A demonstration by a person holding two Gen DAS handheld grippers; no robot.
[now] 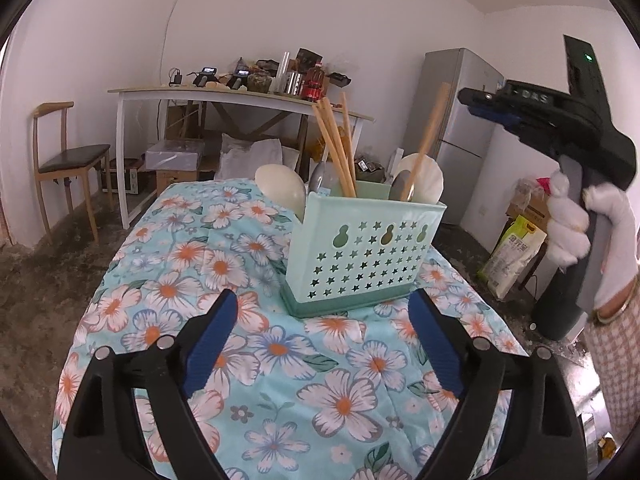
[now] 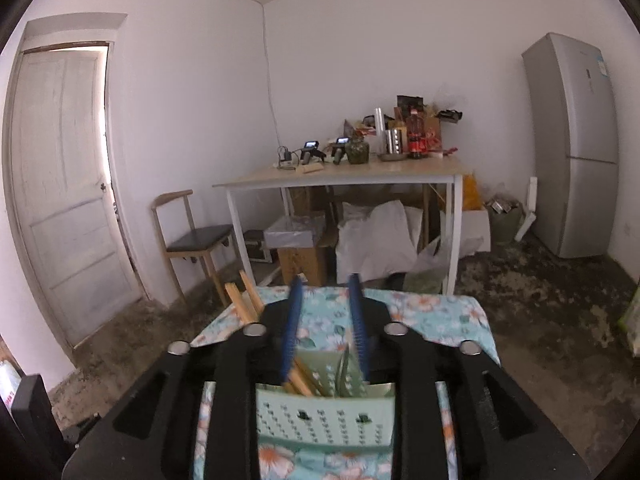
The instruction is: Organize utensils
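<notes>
A mint-green perforated utensil holder [image 1: 360, 252] stands on the floral tablecloth [image 1: 256, 360]. It holds wooden chopsticks [image 1: 335, 148], white ladles [image 1: 280, 190] and metal spoons [image 1: 322, 178]. My left gripper [image 1: 324, 312] is open and empty, low over the cloth just in front of the holder. My right gripper [image 1: 484, 106] hovers above and right of the holder, held by a white-gloved hand [image 1: 572, 220]. In the right wrist view the right gripper [image 2: 325, 280] is open with a narrow gap and empty, directly above the holder [image 2: 324, 416] and its chopsticks [image 2: 244, 300].
A white table [image 2: 344, 176] piled with bottles, jars and devices stands at the back. A wooden chair [image 2: 192, 240] is left of it, boxes and bags lie beneath. A grey fridge [image 2: 576, 140] stands at the right, a door [image 2: 64, 184] at the left.
</notes>
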